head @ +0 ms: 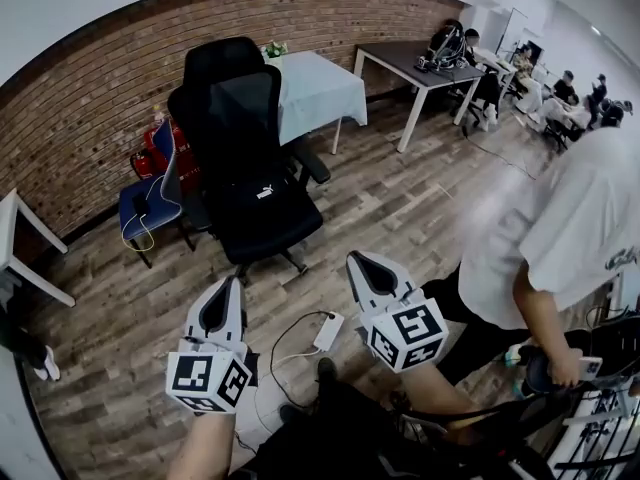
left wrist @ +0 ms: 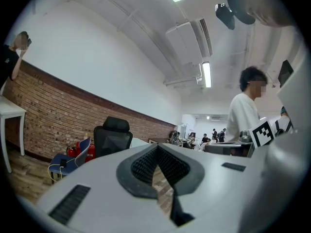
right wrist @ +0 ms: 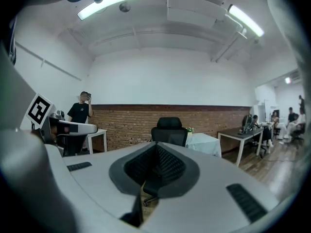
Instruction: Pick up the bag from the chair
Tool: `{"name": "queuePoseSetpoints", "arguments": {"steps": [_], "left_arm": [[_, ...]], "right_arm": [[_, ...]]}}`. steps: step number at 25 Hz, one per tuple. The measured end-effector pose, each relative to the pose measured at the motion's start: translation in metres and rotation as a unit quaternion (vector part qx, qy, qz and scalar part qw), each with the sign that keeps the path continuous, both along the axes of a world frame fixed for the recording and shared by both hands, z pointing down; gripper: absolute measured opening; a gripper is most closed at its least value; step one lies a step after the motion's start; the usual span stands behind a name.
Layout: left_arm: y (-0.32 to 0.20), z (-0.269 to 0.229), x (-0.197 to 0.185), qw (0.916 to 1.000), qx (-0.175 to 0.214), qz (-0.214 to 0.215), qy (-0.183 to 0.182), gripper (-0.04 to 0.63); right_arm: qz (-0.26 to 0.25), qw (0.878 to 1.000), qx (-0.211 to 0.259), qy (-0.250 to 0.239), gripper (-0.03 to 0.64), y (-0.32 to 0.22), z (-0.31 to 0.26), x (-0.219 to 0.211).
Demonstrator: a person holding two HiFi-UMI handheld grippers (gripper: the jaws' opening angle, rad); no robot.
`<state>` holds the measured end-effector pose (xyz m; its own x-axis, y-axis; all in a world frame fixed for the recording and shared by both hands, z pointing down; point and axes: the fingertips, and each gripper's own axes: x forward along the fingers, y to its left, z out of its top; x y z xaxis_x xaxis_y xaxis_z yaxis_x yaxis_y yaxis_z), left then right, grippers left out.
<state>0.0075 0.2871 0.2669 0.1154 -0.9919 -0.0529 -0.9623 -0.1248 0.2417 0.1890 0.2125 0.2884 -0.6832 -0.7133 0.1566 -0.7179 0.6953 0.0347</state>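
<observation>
Wood-plank floor [head: 420, 208], brick wall [head: 90, 118] behind a black office chair [head: 245, 158]

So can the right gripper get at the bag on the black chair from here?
Probably not yet: the right gripper is shut and short of the bag, though nothing blocks the way.

Bright, even indoor light. Long ceiling lamps [right wrist: 109, 1] glare white at 11 and 1 o'clock in the right gripper view, and at 12 o'clock in the left gripper view. Shadows on the wood floor [head: 440, 203] are soft and faint, and the floor looks pale and washed out at 2 o'clock in the head view. Strong fisheye bend: the brick wall [head: 90, 128] bows in an arc, and black corners ring every view. The left gripper [left wrist: 156, 147] and right gripper [right wrist: 156, 145] are blurred up close, while the room beyond is sharper.
</observation>
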Motion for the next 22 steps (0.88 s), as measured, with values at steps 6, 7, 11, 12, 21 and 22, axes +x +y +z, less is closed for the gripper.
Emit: {"name": "queuePoseSetpoints", "arguments": {"steps": [6,7,11,12,21,22], "left_arm": [[-0.051,0.000,0.006,0.9999,-0.005,-0.010,-0.006,0.009],[-0.061,-0.001,0.009,0.9999,-0.007,-0.011,-0.007,0.009],[-0.099,-0.004,0.020,0.9999,-0.009,-0.011,-0.009,0.009],[-0.109,-0.004,0.022,0.9998,-0.011,-0.012,-0.010,0.009],[-0.173,0.001,0.041,0.9994,-0.019,-0.025,-0.016,0.009],[-0.178,0.000,0.043,0.9992,-0.023,-0.027,-0.018,0.009]], "right_arm": [[-0.007,1.000,-0.014,-0.013,0.017,-0.049,0.009,0.006],[-0.006,1.000,-0.016,-0.015,0.017,-0.060,0.010,0.008],[-0.008,0.999,-0.027,-0.025,0.017,-0.097,0.012,0.019],[-0.009,0.999,-0.027,-0.027,0.017,-0.105,0.012,0.023],[-0.021,0.999,-0.019,-0.032,0.017,-0.165,0.017,0.054],[-0.021,0.999,-0.021,-0.034,0.017,-0.170,0.018,0.055]]}}
